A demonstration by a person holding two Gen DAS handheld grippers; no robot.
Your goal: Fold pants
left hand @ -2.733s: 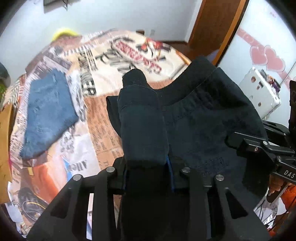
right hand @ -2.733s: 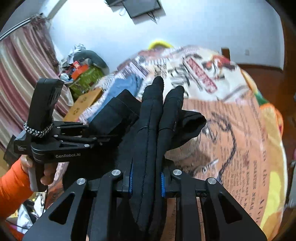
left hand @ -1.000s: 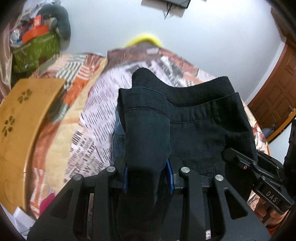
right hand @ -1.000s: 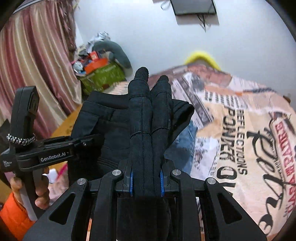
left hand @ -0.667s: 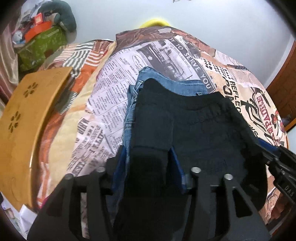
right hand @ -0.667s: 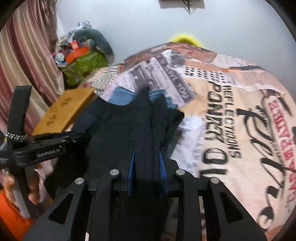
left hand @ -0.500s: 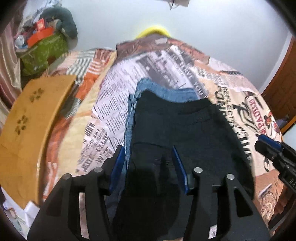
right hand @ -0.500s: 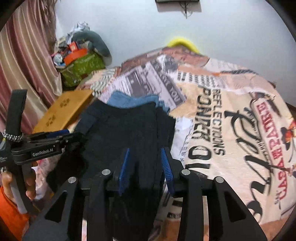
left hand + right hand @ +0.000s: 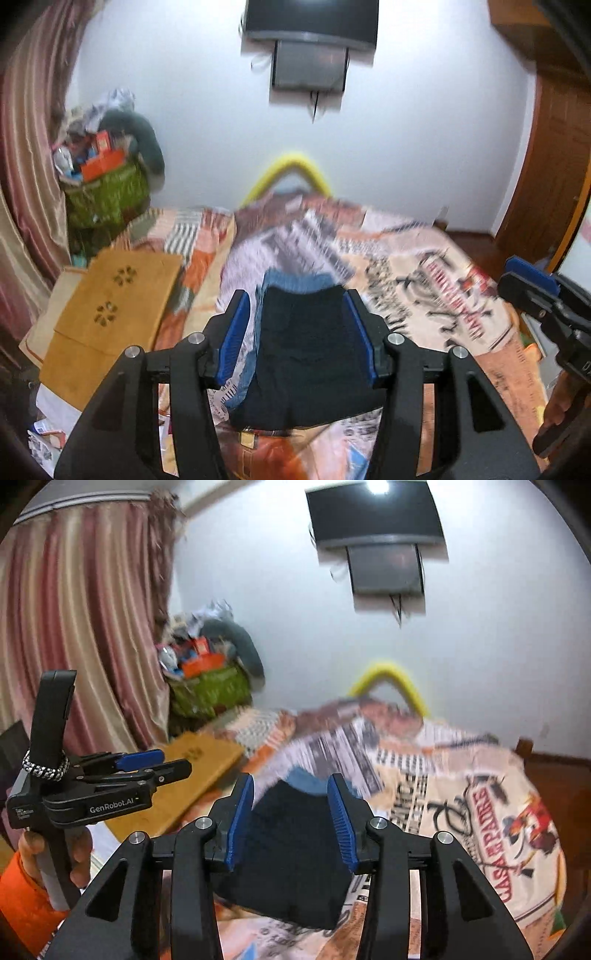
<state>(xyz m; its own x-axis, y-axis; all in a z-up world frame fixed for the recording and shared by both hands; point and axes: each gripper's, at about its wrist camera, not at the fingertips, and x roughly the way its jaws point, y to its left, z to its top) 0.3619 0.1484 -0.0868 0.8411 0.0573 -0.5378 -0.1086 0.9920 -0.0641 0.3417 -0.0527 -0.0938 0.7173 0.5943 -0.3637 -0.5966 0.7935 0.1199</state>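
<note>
Bedroom's newsprint-patterned bed (image 9: 424,295) bore, near its left edge, folded black pants (image 9: 306,354) atop blue jeans (image 9: 291,278), both grippers (image 9: 301,334) (image 9: 291,818) empty, the right's jaws opening; the loose stack could slump off the edge.

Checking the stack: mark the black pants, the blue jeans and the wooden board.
black pants (image 9: 306,350), left wrist view, middle of the folded cloth
blue jeans (image 9: 295,280), left wrist view, far edge
wooden board (image 9: 110,317), left wrist view, top face

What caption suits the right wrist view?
Open right hand-held gripper above folded black pants stacked on blue jeans on the bed.
</note>
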